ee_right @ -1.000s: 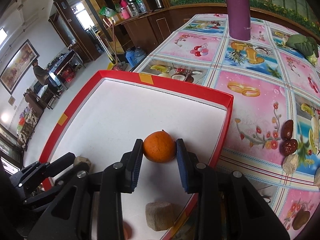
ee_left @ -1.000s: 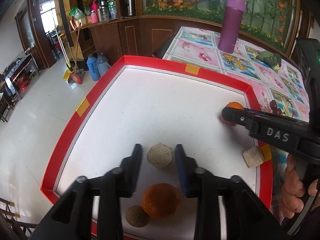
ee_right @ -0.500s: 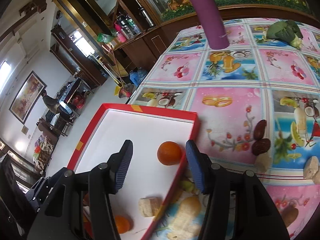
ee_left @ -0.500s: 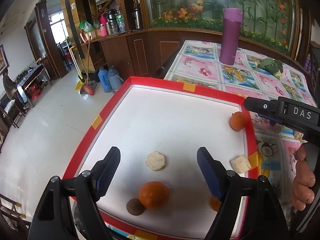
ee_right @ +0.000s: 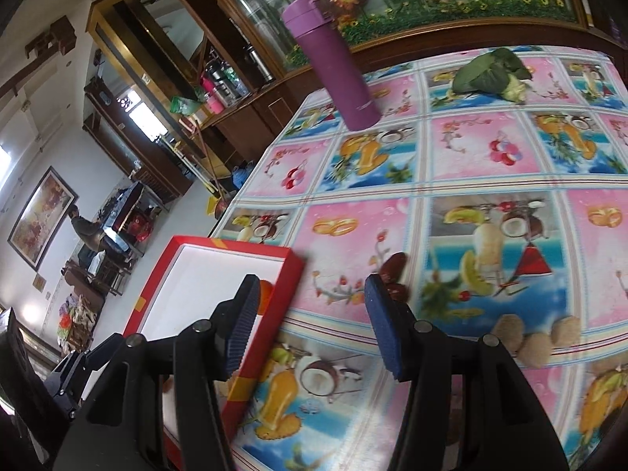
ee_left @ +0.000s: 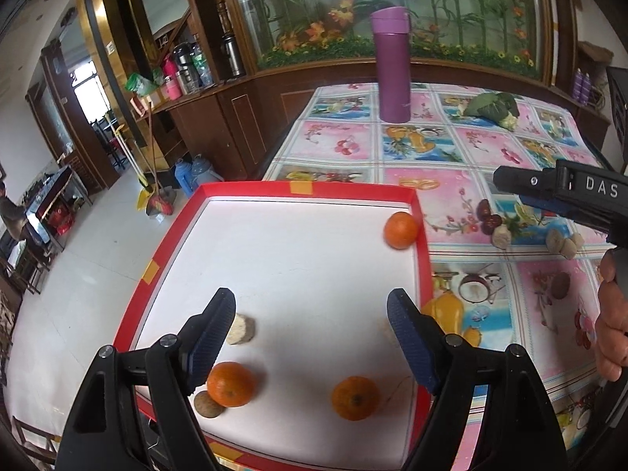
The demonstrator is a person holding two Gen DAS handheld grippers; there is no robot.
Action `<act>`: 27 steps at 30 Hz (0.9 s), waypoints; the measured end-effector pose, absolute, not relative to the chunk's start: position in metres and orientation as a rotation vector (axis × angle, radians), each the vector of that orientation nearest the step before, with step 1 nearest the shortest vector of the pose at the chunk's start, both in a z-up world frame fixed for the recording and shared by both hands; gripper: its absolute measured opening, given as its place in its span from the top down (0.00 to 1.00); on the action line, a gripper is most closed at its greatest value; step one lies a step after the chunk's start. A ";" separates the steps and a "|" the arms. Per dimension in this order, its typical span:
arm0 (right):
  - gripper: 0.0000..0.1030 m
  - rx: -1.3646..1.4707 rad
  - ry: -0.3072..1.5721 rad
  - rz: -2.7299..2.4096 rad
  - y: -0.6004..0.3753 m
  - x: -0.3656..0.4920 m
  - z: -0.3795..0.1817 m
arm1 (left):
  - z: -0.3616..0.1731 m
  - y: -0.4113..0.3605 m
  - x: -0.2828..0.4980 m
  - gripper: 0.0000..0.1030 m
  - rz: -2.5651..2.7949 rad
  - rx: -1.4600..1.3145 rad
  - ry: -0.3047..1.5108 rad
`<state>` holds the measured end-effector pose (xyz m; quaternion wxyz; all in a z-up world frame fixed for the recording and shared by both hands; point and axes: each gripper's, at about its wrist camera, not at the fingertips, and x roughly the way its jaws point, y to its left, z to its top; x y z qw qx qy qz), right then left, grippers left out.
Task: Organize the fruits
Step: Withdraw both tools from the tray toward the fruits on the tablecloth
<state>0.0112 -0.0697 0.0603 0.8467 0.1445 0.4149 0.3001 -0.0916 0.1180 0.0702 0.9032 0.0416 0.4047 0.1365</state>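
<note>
1. My left gripper (ee_left: 310, 329) is spread wide with nothing in it, hanging over the near half of the red-rimmed tray (ee_left: 251, 187).
2. My right gripper (ee_right: 310, 325) is also wide and carrying nothing, above the fruit-print tablecloth (ee_right: 490, 157) just off the tray's right edge.
3. In the left wrist view the tray holds three oranges: one at 1 o'clock touching the right wall (ee_left: 400, 230), one at 7 o'clock (ee_left: 230, 384), one at 6 o'clock (ee_left: 355, 392). A tan cut chunk (ee_left: 241, 329) sits beside my left finger, and a brown round fruit (ee_left: 209, 404) touches the 7 o'clock orange.
4. Still loose on the cloth in the right wrist view: dark red dates (ee_right: 394, 274) at 12 o'clock of the right finger, and tan round pieces (ee_right: 530, 339) at 3 o'clock. I judge these come next.
5. Risk: the dates are small and sit close to my right finger; a wide closing sweep could nudge them away instead of trapping them.
6. Risk: oranges roll. Bumping the tray rim on a drop-off could send the 1 o'clock orange across the floor of the tray.
7. Risk: the two grippers work close together near the tray's right wall, so they could clash.
8. Risk: the purple flask (ee_right: 333, 62) is well apart at the far side; low concern.
9. Readable text: "DAS" on the right gripper body in the left wrist view. Nothing else legible.
</note>
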 end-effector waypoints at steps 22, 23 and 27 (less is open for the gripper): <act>0.44 0.370 0.799 0.527 -0.147 0.010 0.075 | 0.075 0.071 -0.083 0.22 0.227 0.188 0.833; 0.44 0.370 0.796 0.525 -0.149 0.010 0.075 | 0.074 0.069 -0.083 0.22 0.226 0.190 0.834; 0.44 0.361 0.789 0.522 -0.151 0.009 0.077 | 0.073 0.065 -0.081 0.22 0.222 0.200 0.836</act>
